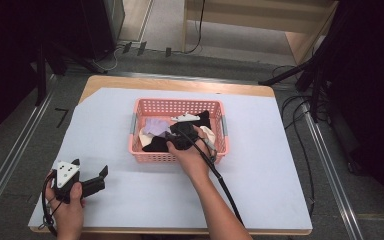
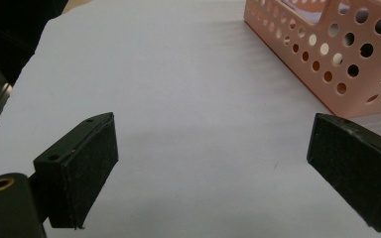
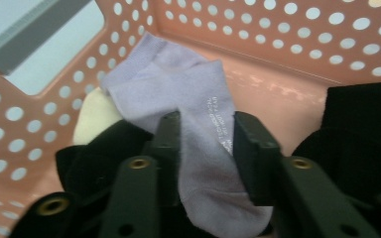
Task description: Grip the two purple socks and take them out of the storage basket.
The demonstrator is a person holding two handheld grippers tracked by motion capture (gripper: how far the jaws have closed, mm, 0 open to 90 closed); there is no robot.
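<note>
Right gripper view: right gripper (image 3: 206,153) pinches lilac sock (image 3: 188,99) inside pink basket (image 3: 25,129), prob. to lift it out, w/ left gripper (image 2: 211,163) spread idle beside basket.

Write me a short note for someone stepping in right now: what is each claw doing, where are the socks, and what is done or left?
Right claw: down inside the pink basket, jaws on either side of the lilac sock and pressing on it. The sock is not lifted yet.
Left claw: jaws wide apart with nothing between them, low over the white sheet, on the near left of the basket.
Things: the lilac sock lies over black socks and a cream one, all in the basket.
Done: the sock is gripped.
Left: probably lift it out; no sock lies on the sheet so far.
</note>
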